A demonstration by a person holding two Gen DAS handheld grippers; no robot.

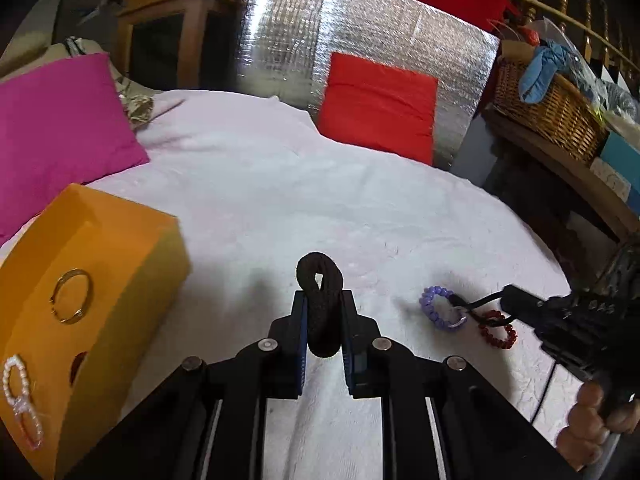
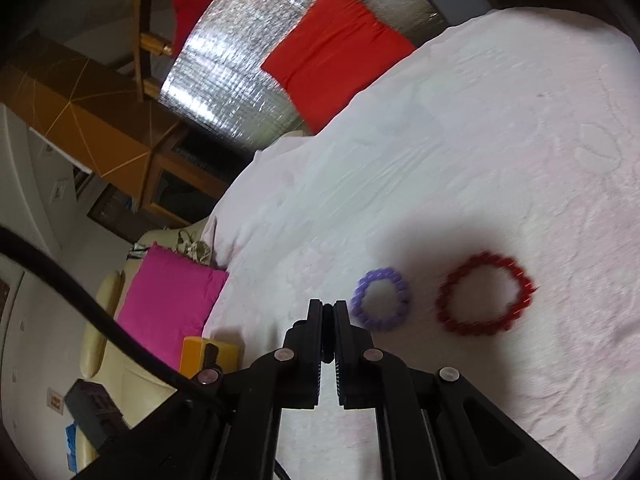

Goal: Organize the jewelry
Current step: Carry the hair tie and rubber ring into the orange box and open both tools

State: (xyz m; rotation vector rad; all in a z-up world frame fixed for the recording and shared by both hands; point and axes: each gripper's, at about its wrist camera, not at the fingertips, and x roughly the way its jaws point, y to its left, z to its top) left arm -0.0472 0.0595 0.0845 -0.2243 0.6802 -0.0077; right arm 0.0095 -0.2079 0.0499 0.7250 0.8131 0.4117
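**Left gripper [image 1: 323, 308] clamped on one dark fabric loop [image 1: 320, 304]; right gripper [image 2: 329, 312] closed on nothing.**

The left fingers pinch the dark fabric loop, which stands up between the pads above the white cloth [image 1: 280, 208]. The right fingers meet tip to tip with nothing visible between them. In the right wrist view, two beaded bracelets lie on the cloth at about 2 o'clock from the fingertips: one purple bracelet [image 2: 381, 299] just beside them, one red bracelet [image 2: 485, 294] farther out, the two lying apart. At 9 o'clock from the left gripper sits one orange box [image 1: 80, 300] bearing one gold ring [image 1: 72, 296] and one white bead bracelet [image 1: 20, 396]. Beyond lie two cushions: one pink cushion [image 1: 60, 120], one red cushion [image 1: 380, 108].
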